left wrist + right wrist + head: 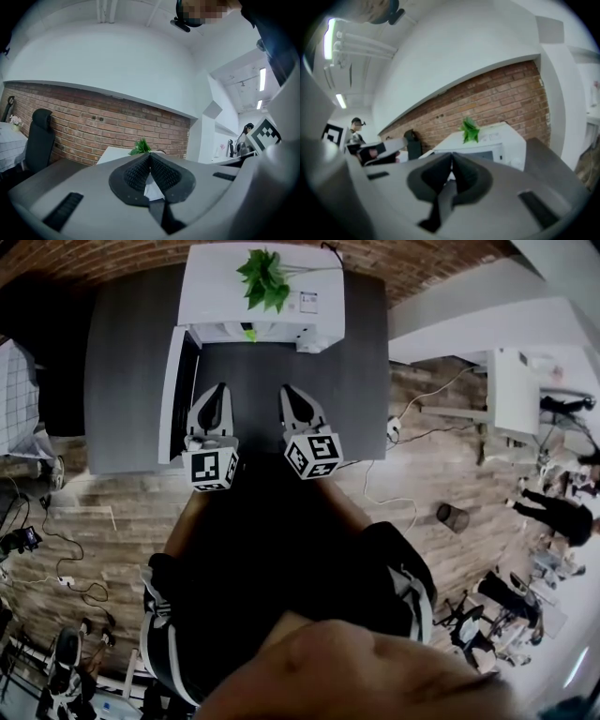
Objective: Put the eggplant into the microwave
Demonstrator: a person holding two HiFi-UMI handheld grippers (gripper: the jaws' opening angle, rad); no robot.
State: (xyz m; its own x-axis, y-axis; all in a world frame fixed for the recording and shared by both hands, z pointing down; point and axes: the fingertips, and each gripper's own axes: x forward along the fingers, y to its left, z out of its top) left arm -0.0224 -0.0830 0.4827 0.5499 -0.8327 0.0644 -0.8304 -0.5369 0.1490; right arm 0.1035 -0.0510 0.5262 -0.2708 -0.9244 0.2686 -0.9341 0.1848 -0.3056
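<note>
fingers (pixel 136 172) together: left gripper (pixel 221 390), right gripper (pixel 287 392); one microwave (pixel 217 298).

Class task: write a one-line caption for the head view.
Left gripper and right gripper, both shut, before an open white microwave topped by a green plant on a dark table.

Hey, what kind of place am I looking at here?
Probably an open office or lab workspace: a white microwave on a grey table by a brick wall, cables across the wood floor.
</note>
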